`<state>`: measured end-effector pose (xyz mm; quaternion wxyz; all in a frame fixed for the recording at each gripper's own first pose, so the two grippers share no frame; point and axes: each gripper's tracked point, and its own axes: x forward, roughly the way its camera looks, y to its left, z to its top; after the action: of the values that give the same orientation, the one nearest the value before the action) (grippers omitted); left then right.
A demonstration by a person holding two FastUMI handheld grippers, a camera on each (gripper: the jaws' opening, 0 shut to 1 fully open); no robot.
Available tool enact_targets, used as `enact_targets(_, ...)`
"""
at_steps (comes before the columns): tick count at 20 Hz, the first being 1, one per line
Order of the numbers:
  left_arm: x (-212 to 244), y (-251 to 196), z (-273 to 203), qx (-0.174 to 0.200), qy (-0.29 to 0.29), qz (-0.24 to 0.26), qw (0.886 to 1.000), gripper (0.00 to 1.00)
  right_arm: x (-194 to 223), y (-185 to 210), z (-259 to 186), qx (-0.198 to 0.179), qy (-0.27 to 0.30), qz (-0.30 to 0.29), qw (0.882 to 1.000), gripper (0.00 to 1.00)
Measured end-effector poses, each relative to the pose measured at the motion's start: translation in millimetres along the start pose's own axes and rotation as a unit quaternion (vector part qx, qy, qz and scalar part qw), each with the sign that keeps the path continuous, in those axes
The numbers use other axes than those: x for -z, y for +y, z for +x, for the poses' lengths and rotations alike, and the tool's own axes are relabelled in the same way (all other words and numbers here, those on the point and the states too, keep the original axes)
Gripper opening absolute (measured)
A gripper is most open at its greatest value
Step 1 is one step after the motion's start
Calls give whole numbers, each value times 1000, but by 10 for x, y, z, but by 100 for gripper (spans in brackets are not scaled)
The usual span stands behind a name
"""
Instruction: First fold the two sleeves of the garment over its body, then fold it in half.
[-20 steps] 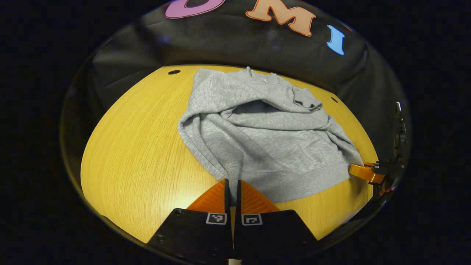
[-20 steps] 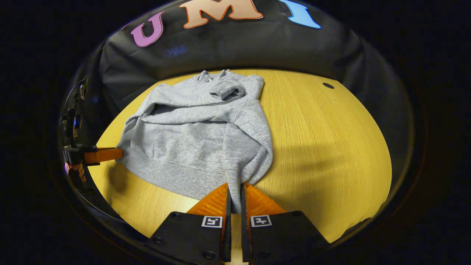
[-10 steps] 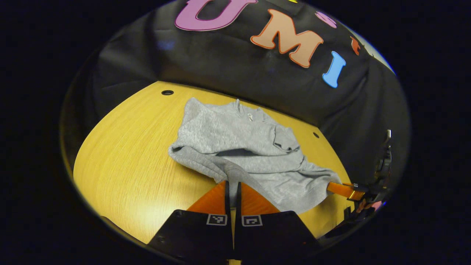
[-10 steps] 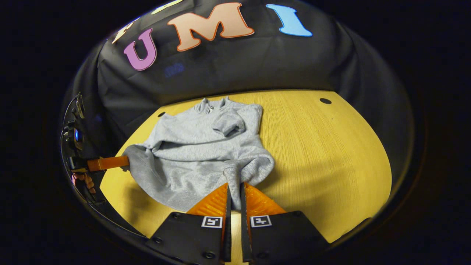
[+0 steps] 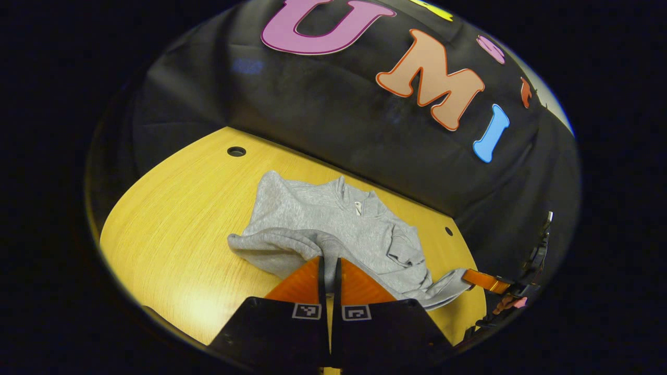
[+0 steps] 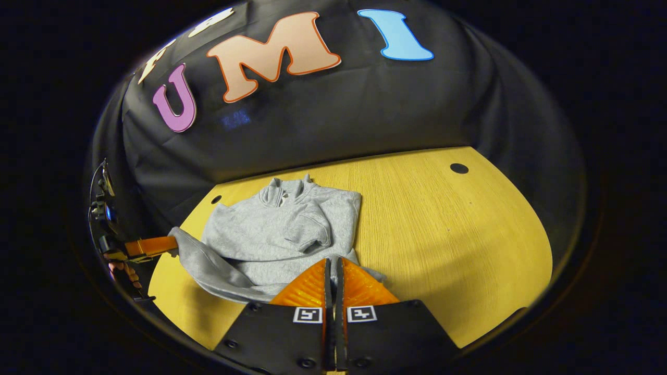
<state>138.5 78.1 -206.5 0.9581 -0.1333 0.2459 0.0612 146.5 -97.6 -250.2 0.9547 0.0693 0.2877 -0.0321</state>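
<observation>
A grey sweatshirt lies on the wooden table, collar toward the booth wall, with a folded-in sleeve cuff resting on its chest. My left gripper is shut on one corner of the bottom hem, lifted off the table. My right gripper is shut on the other hem corner. The raised hem hangs between them above the sweatshirt body. In the left gripper view the right gripper shows at the far right; in the right gripper view the left gripper shows at the far left.
The table has round holes, one near its back left and one near its back right. The black cloth wall stands close behind the collar. A hand holds the left gripper at the table's edge.
Both grippers have risen and moved toward the collar, carrying the hem up and over the body. The lower half of the sweatshirt has lifted off the table.
</observation>
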Motion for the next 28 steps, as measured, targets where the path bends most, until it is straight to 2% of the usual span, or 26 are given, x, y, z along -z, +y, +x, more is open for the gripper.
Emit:
enact_targets(4,-117,48,228,-15,-2,-2,1000,0,-55,15,202,3,1,-28,1000,3)
enact_targets(8,-292,103,475,-32,-8,-4,999,0,-300,96,363,2,-15,-81,997,2)
enact_targets(14,-384,390,810,-79,-12,-48,996,0,-706,309,847,-8,-34,-127,991,2)
enact_targets(17,-214,578,986,-105,18,-70,992,0,-601,285,1204,0,-5,-138,990,2)
enact_targets(20,-112,665,1137,-118,33,-60,991,0,-269,243,1501,4,38,-165,985,3)
enact_targets(21,-96,706,1169,-124,35,-54,990,5,-191,251,1571,0,48,-168,985,3)
enact_targets(23,-80,719,1195,-127,42,-39,990,15,-217,273,1585,-2,42,-157,987,10)
enact_targets(24,-90,726,1192,-127,45,-28,990,16,-249,245,1587,3,40,-152,988,24)
enact_targets(26,-121,818,1147,-144,46,-3,988,30,-322,197,1486,3,41,-128,991,60)
enact_targets(28,-235,769,1053,-133,36,0,991,63,-445,196,1400,-6,29,-97,995,91)
